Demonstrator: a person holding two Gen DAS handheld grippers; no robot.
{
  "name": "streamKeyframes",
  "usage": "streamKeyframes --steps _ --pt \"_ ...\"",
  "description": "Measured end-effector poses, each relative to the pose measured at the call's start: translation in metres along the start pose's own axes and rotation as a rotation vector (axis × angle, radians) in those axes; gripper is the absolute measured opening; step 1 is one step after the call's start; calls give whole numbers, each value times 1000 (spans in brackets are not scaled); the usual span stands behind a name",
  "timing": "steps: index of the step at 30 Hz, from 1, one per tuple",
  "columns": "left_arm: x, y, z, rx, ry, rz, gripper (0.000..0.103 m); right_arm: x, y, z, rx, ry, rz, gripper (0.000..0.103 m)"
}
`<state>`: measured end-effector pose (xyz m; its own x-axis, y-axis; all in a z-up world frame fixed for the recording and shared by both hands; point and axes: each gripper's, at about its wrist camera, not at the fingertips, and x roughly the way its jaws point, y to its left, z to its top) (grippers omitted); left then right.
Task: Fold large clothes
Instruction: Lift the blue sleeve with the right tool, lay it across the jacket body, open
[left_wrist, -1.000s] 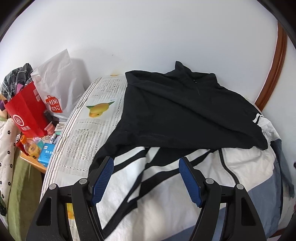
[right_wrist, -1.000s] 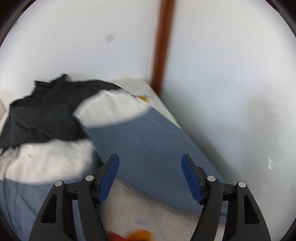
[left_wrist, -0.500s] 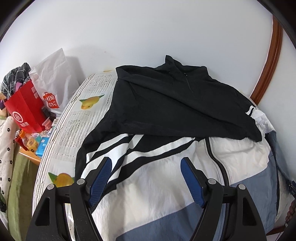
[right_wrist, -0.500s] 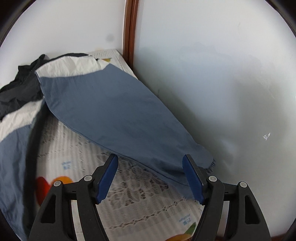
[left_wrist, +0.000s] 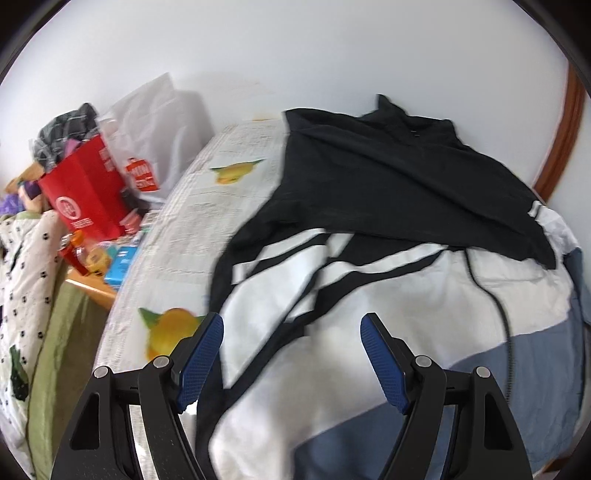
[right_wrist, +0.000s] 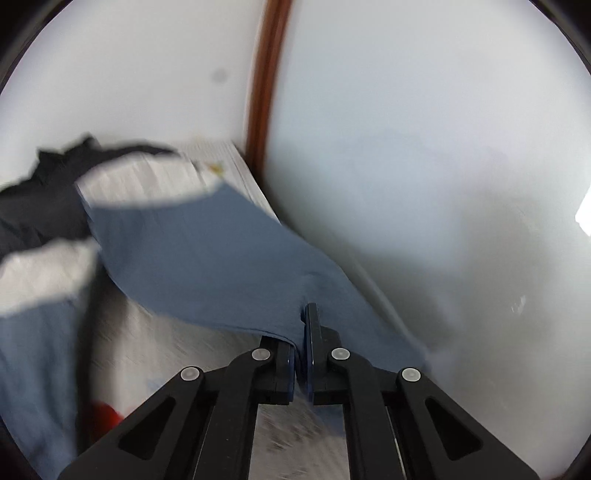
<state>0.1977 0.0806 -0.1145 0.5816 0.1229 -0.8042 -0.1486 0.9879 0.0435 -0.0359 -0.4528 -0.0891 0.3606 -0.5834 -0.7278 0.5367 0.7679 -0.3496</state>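
A large black, white and blue jacket (left_wrist: 388, 295) lies spread on the bed, its black upper part (left_wrist: 388, 177) folded over toward the wall. My left gripper (left_wrist: 291, 332) is open and empty, hovering above the white striped part near the left sleeve. In the right wrist view, my right gripper (right_wrist: 301, 328) is shut on the blue sleeve (right_wrist: 207, 258) of the jacket, near its cuff end, and holds it lifted off the bed. The jacket's white and black parts (right_wrist: 40, 229) show blurred at left.
The bed sheet (left_wrist: 207, 206) has a grey print with yellow fruit. A red bag (left_wrist: 83, 192), a white bag (left_wrist: 155, 129) and small items sit on a stand left of the bed. A white wall (right_wrist: 424, 184) and brown frame (right_wrist: 266, 81) stand close on the right.
My right gripper has shut on the blue sleeve and lifted it off the bed. My left gripper has swung slightly left and stays open above the jacket.
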Motion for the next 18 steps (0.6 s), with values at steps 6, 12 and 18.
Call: streamKeyframes --steps 6,12,18 --pt "6 24 -6 -12 6 -3 75 -37 53 52 -26 -110 98 3" --pt "15 49 -7 -44 13 -16 75 -60 125 94 -47 -170 240 3" --pt "24 62 -3 -52 2 -28 75 -71 214 119 -121 -192 395 3"
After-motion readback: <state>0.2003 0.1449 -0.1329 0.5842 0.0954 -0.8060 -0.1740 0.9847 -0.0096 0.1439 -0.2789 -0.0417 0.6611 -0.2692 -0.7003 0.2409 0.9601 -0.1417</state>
